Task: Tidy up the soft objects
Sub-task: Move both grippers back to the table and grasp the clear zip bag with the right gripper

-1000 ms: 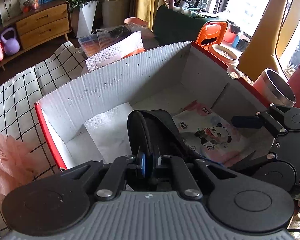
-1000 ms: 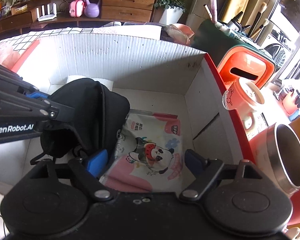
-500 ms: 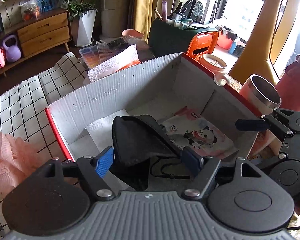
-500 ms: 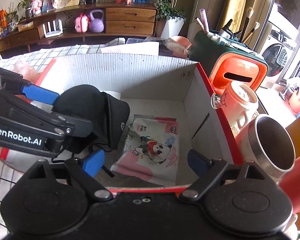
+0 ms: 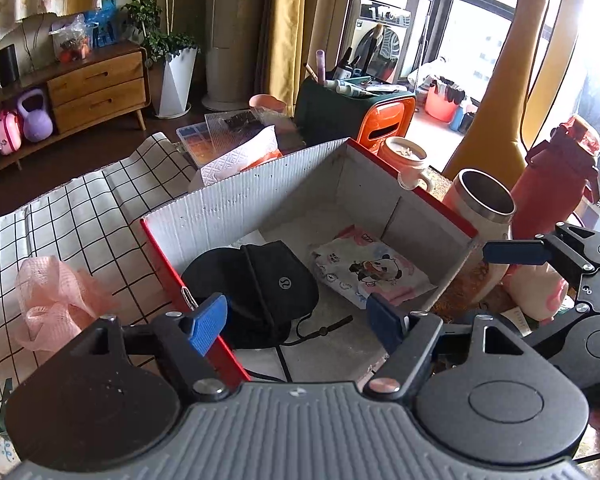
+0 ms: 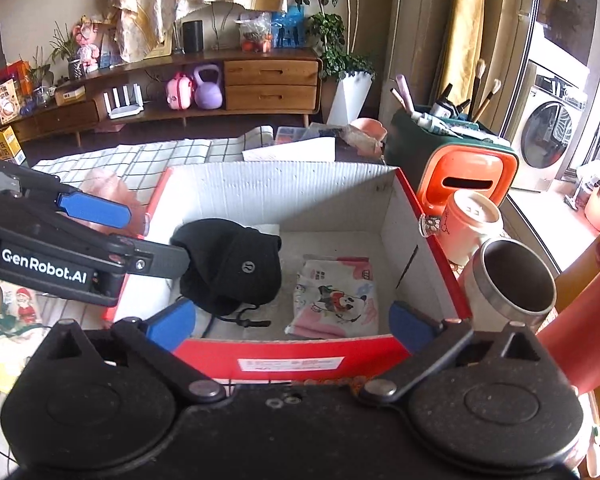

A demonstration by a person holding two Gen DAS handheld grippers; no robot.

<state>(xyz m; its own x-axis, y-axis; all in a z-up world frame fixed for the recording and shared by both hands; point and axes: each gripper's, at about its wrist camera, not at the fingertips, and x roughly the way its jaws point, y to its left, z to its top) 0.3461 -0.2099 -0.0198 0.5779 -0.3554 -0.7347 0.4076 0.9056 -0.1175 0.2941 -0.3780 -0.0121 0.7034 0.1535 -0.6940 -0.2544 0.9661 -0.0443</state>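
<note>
A black cap (image 5: 260,284) (image 6: 232,264) lies in the left half of the red-and-white cardboard box (image 5: 228,200) (image 6: 276,196). A panda-print soft pack (image 5: 370,272) (image 6: 336,296) lies flat beside it on the right. My left gripper (image 5: 296,320) hangs above the box's near left corner, its jaws opening with nothing between them. Over the box's front wall my right gripper (image 6: 290,324) is also opening and holds nothing. A pink mesh puff (image 5: 56,300) (image 6: 108,188) rests on the checked cloth left of the box.
A steel cup (image 5: 484,200) (image 6: 516,280), a pink mug (image 5: 408,160) (image 6: 472,216) and a red bottle (image 5: 556,192) crowd the box's right side. An orange-and-green bin (image 6: 460,176) holding brushes stands behind. The checked cloth (image 5: 60,224) covers the table at left.
My left gripper let go of the black cap and opened. Both grippers rose and drew back out of the box. The cap now lies on the box floor.
</note>
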